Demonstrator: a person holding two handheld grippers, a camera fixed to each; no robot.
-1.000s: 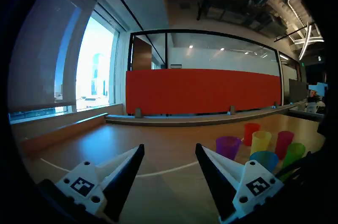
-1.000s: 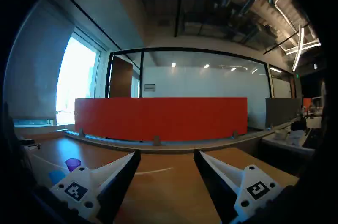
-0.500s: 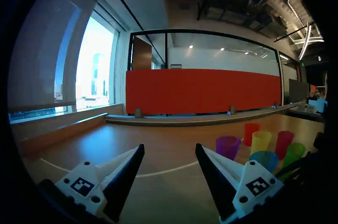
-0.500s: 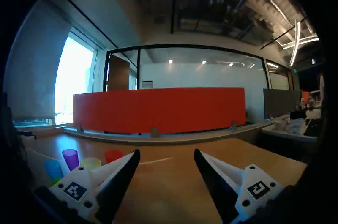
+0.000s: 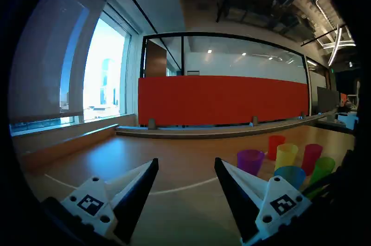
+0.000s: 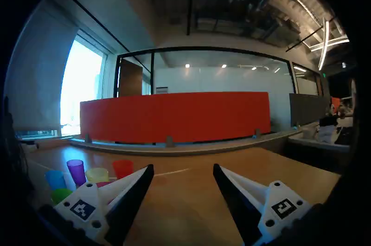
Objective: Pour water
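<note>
Left gripper and right gripper both released, empty, above the wooden surface. Coloured cups clustered upright, well short of its far edge.

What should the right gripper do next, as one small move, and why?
Probably turn the right gripper a little to its left and down, toward the red cup. It is open and empty and aims at bare table, while that cup, the yellow cup and the purple cup stand beside its left finger. Whether any cup holds water cannot be told.
</note>
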